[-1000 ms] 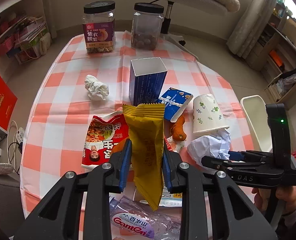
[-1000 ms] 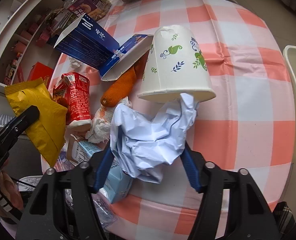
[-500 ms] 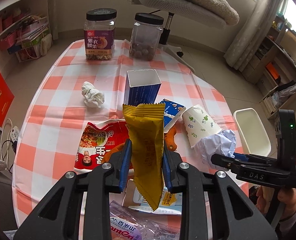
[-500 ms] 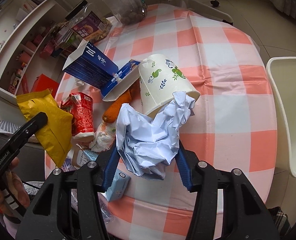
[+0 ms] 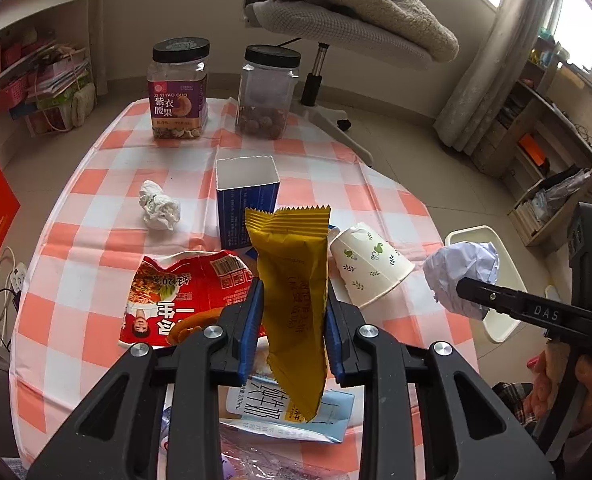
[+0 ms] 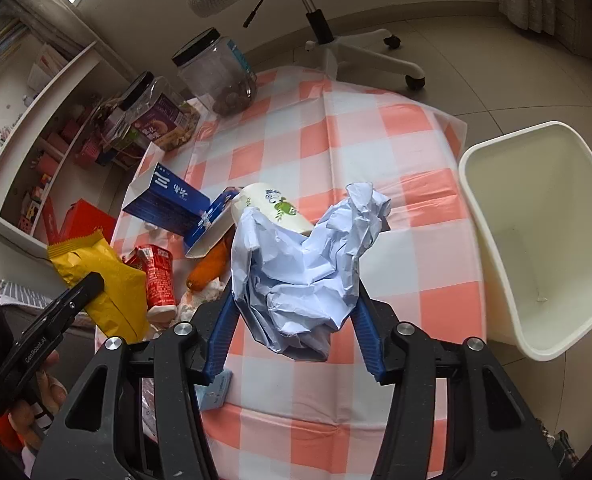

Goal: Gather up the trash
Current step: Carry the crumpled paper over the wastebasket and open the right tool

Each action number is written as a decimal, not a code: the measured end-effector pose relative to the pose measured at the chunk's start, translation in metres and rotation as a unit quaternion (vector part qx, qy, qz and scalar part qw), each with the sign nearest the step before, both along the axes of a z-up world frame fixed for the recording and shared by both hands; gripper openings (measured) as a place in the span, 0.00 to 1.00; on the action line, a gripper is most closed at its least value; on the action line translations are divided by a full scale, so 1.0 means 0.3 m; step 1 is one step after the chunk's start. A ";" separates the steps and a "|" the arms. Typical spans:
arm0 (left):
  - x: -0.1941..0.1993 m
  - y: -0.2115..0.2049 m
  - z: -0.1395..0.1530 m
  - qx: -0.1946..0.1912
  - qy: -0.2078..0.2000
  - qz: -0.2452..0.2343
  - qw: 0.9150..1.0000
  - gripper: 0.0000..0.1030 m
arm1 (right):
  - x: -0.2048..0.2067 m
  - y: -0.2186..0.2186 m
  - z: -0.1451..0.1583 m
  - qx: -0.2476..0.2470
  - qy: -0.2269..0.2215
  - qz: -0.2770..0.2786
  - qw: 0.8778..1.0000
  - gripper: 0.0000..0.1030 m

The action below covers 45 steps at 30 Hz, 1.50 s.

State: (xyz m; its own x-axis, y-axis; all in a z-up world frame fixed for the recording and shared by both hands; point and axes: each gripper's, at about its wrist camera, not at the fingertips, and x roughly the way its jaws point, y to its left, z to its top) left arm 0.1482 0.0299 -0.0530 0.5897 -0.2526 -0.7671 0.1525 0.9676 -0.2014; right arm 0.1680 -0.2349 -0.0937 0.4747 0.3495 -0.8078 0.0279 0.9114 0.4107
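Crumpled pale-blue paper point(image 6: 304, 276) and yellow wrapper point(image 5: 292, 300) lifted clear, neither binned.
Right hand-held gripper point(image 6: 296, 316) clamps the paper above the bench point(image 6: 376, 152), near the empty white bin point(image 6: 544, 240); left hand-held gripper point(image 5: 292, 320) pinches the wrapper. Paper cup point(image 5: 370, 268), blue carton point(image 5: 248, 200), red packet point(image 5: 184, 292) and tissue point(image 5: 158, 210) remain.

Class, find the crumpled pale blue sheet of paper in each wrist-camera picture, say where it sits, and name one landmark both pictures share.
Left wrist view: crumpled pale blue sheet of paper at the right edge, gripped by the right gripper, beyond the table.
Right wrist view: the paper at centre, between the right gripper's blue pads.
Shared landmark: the white paper cup with green leaf print, lying on its side.
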 end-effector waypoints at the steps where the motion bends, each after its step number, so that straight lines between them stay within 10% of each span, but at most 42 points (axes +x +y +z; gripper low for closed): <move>1: -0.001 -0.008 0.001 0.000 -0.001 -0.001 1.000 0.28 | -0.006 -0.019 0.008 -0.004 -0.005 -0.008 1.000 0.49; 23: -0.032 -0.318 0.002 -0.023 -0.002 -0.059 0.998 0.28 | -0.082 -0.542 0.098 -0.073 -0.033 -0.210 0.974 0.52; 31: -0.006 -0.573 0.025 -0.041 -0.003 -0.106 0.993 0.28 | -0.151 -0.699 0.138 -0.140 -0.049 -0.291 0.945 0.83; 45: 0.035 -0.996 0.011 -0.051 0.016 -0.165 0.985 0.30 | -0.290 -0.922 0.202 -0.131 -0.083 -0.370 0.916 0.90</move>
